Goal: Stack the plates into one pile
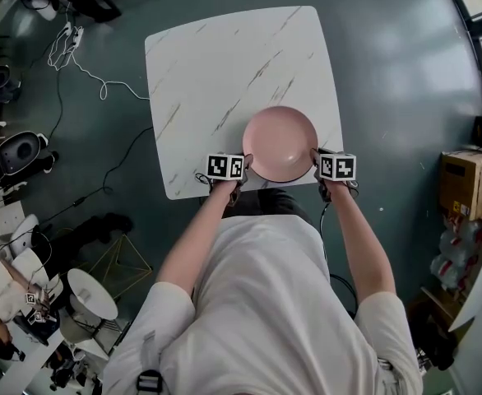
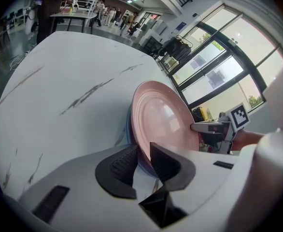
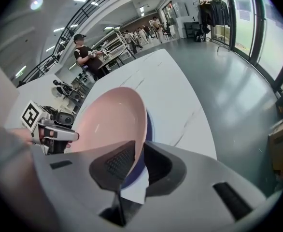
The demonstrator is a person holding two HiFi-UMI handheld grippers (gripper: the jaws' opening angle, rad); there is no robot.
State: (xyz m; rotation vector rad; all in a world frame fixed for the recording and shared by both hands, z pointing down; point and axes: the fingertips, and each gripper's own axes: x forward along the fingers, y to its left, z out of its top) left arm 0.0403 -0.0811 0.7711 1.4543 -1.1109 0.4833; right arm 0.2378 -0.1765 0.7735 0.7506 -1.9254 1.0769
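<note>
A pink plate (image 1: 280, 142) lies on a blue plate (image 3: 148, 124) near the front edge of the white marble table (image 1: 216, 64). My left gripper (image 1: 245, 169) straddles the pink plate's left rim. My right gripper (image 1: 315, 164) straddles its right rim. In the left gripper view the pink plate (image 2: 163, 124) runs between the jaws of the left gripper (image 2: 142, 164), which stand slightly apart round it. In the right gripper view the rim of the pink plate (image 3: 110, 124) passes between the jaws of the right gripper (image 3: 136, 164), with a thin gap on the lower side.
Most of the tabletop beyond the plates is bare marble. Cables (image 1: 76, 64) trail over the floor at the left, beside dark gear (image 1: 19, 151). A cardboard box (image 1: 463, 183) stands at the right. People and racks (image 3: 107, 45) are far off in the hall.
</note>
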